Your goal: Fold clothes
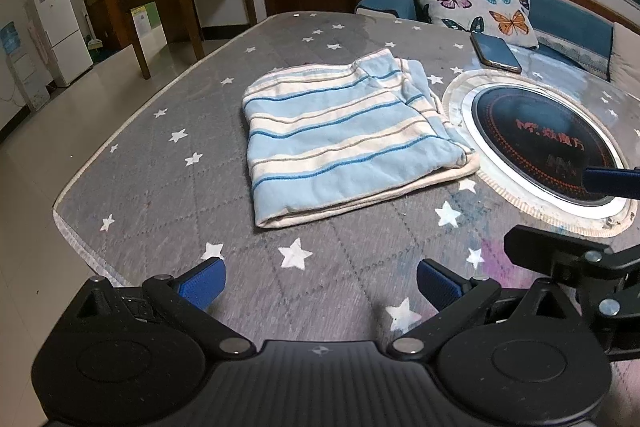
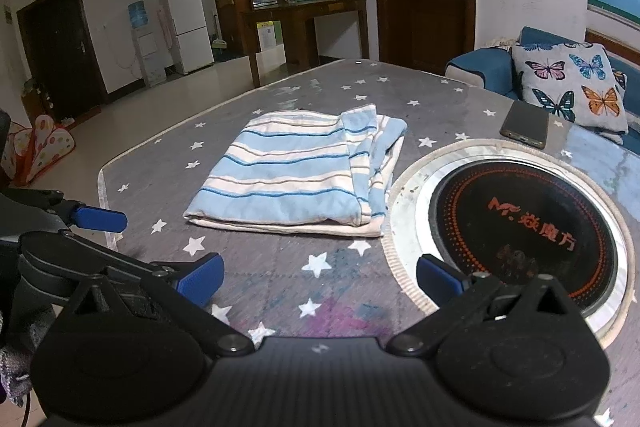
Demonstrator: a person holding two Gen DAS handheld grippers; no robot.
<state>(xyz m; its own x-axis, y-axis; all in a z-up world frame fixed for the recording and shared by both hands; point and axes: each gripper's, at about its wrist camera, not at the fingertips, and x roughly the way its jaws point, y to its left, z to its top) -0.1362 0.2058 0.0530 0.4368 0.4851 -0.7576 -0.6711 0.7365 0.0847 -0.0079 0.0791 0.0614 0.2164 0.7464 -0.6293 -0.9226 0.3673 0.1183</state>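
Note:
A light blue and cream striped garment [image 1: 344, 135] [image 2: 300, 171] lies folded into a flat rectangle on the grey star-patterned table cover [image 1: 168, 195] [image 2: 280, 287]. My left gripper [image 1: 320, 285] hovers open over the table's near part, well short of the garment, with nothing between its blue pads. My right gripper [image 2: 320, 281] is open too and just as empty, near the edge of the round cooktop. In the left wrist view a blue fingertip [image 1: 612, 181] of the right gripper shows at the right edge. One blue finger [image 2: 100, 218] of the left gripper appears at the left of the right wrist view.
A round black induction cooktop [image 1: 540, 143] [image 2: 520, 227] with a pale rim is set into the table right of the garment. A phone [image 1: 496, 51] [image 2: 526, 125] lies behind it. A blue sofa with a butterfly cushion [image 1: 476, 7] [image 2: 572, 91] stands beyond the table.

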